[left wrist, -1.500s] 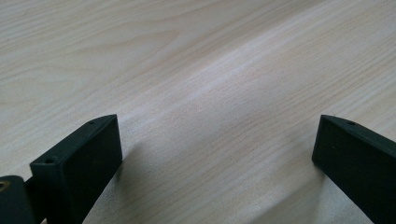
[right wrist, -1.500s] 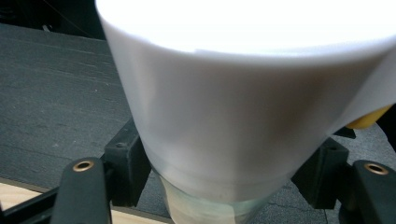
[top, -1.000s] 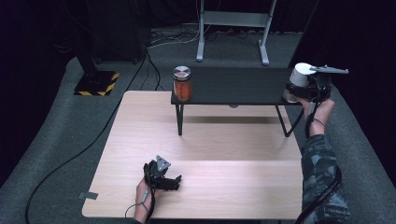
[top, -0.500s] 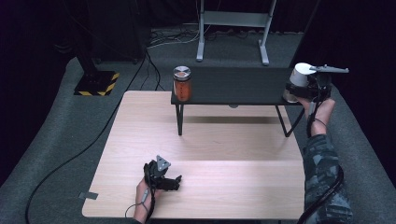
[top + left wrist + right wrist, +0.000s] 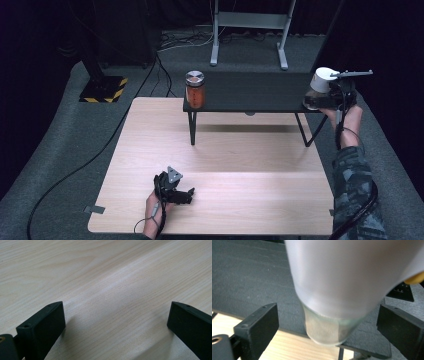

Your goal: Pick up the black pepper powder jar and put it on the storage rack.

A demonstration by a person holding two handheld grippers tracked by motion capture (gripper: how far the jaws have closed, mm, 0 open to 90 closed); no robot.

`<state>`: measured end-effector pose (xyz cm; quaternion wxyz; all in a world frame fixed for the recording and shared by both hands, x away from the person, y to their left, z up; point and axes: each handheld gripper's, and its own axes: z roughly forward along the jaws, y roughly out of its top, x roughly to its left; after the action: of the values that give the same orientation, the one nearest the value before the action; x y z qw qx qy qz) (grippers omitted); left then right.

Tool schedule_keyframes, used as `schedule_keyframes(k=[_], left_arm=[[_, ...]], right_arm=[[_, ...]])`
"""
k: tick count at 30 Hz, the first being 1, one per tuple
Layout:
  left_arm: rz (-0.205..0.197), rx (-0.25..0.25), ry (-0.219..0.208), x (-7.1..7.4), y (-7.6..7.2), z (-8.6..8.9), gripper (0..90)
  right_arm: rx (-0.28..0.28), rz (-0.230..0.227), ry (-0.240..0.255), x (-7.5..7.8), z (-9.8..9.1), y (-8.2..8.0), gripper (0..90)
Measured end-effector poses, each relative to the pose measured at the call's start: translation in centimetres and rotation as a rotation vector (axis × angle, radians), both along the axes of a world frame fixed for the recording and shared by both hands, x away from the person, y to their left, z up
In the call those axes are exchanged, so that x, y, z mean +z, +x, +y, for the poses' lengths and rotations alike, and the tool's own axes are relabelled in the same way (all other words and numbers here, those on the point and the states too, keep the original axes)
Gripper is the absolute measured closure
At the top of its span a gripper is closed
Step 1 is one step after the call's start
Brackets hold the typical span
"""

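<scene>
The left gripper [image 5: 176, 189] is nearest to us, lying low on the wooden table [image 5: 250, 165] at its near edge, well short of the black shelf [image 5: 250, 92]. Its jaws are spread wide with nothing but bare wood grain between them, and the hand behind it rests flat, wrist coming in from the near edge.

Further out now, the right gripper [image 5: 325, 97] is up at the right end of the black shelf. Its jaws have just been opening and now stand well apart, with the white-capped jar [image 5: 332, 297] standing between them but with clear gaps either side; neither pad is pressing on it. The right forearm [image 5: 350, 165], in a patterned sleeve, reaches straight away from us along the table's right edge, hand raised to shelf height, the gripper pointing in over the shelf end.

That jar stands on the shelf's right end, close to the front edge. It is upright, long axis vertical, white cap on top and clear glass base down on the dark surface.

At the far left end of the same shelf stands an orange jar [image 5: 195, 90] with a metal lid, also upright, well apart from both grippers.
</scene>
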<state>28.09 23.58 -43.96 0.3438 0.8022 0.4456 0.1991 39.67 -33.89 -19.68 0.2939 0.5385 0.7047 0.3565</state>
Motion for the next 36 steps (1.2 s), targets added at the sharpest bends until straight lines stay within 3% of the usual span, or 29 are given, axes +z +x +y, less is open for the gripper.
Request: schedule_keyframes(k=[5, 13, 17, 22, 36], left_arm=[[-0.001, 0.000, 0.001, 0.0, 0.0, 0.0, 1.2], [-0.002, 0.000, 0.002, 0.0, 0.0, 0.0, 1.2], [-0.004, 0.001, 0.002, 0.0, -0.1, -0.1, 1.1], [-0.005, 0.001, 0.003, 0.0, -0.1, -0.1, 1.1], [-0.007, 0.000, 0.005, 0.0, -0.1, -0.1, 1.1]], right_arm=[[0.023, 0.057, -0.020, 0.5, -0.2, -0.2, 0.0], [0.051, 0.069, -0.038, -0.4, -0.5, -2.6, 0.0], [0.075, 0.096, -0.053, -1.0, -0.5, -3.4, 0.0], [0.110, 0.127, -0.058, -2.5, -0.3, -4.3, 0.0], [0.152, 0.206, -0.047, -9.1, 0.7, -5.9, 0.0]])
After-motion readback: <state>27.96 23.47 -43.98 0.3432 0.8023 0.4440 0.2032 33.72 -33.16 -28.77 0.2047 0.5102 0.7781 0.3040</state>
